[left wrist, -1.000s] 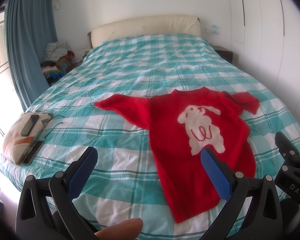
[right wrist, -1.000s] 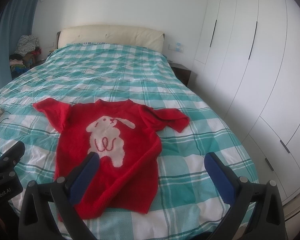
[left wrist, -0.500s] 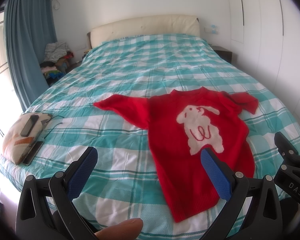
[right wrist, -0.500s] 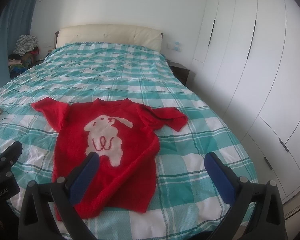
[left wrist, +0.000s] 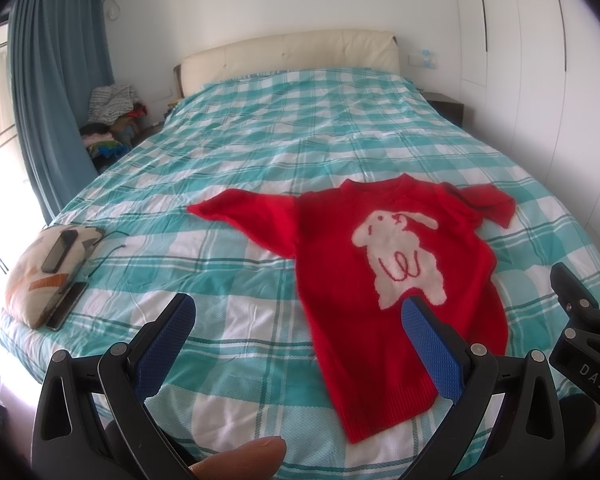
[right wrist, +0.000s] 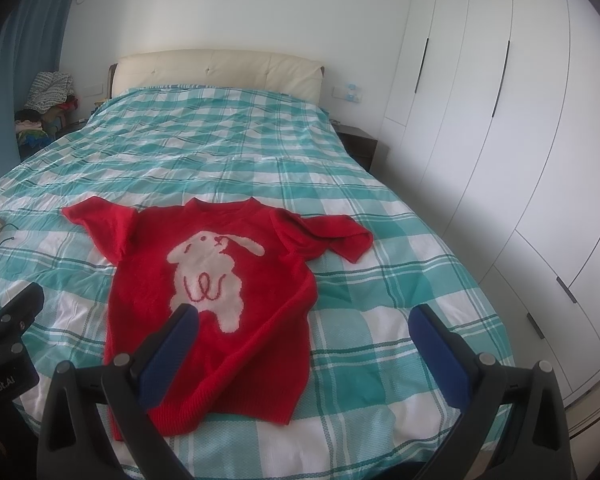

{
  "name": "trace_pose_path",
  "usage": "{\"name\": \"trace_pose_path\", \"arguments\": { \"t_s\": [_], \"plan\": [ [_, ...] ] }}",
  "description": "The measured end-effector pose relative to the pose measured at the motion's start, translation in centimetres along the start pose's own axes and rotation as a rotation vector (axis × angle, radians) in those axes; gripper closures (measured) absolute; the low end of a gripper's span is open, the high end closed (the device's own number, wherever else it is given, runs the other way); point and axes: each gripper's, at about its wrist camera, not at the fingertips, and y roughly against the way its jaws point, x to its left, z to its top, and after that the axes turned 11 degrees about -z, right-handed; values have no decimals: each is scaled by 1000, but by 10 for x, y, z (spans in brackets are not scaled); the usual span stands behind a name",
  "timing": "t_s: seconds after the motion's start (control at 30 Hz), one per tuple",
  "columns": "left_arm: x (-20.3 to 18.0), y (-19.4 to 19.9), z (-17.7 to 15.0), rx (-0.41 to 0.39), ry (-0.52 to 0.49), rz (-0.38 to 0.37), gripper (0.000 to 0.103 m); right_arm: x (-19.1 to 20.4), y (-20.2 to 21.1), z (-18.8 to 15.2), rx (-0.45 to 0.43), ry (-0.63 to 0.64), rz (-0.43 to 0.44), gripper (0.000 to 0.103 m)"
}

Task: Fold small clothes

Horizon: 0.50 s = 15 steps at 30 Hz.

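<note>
Lying flat, red sweater (left wrist: 384, 280) shares bed (left wrist: 284, 152) with pillow (left wrist: 44, 264) holding phones.

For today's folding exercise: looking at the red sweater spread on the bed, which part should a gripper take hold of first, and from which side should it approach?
Probably the left sleeve's cuff. On the red sweater that sleeve lies flat, spread outward with a free edge. The open left gripper could come in low from the outer left and carry it across the white animal design. The right sleeve is already partly doubled over.

Cushion (left wrist: 48, 276) (two phones atop), wardrobe (right wrist: 500, 120)
</note>
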Motion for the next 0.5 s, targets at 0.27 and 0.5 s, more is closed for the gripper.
{"name": "trace_pose_path", "arguments": {
  "t_s": [0.27,0.5],
  "plan": [
    [0,1,0,3,0,0,0,-5,-1,1,2,-8,0,0],
    [1,2,0,7,2,1,0,-3,0,-1,4,-1,0,0]
  ]
}}
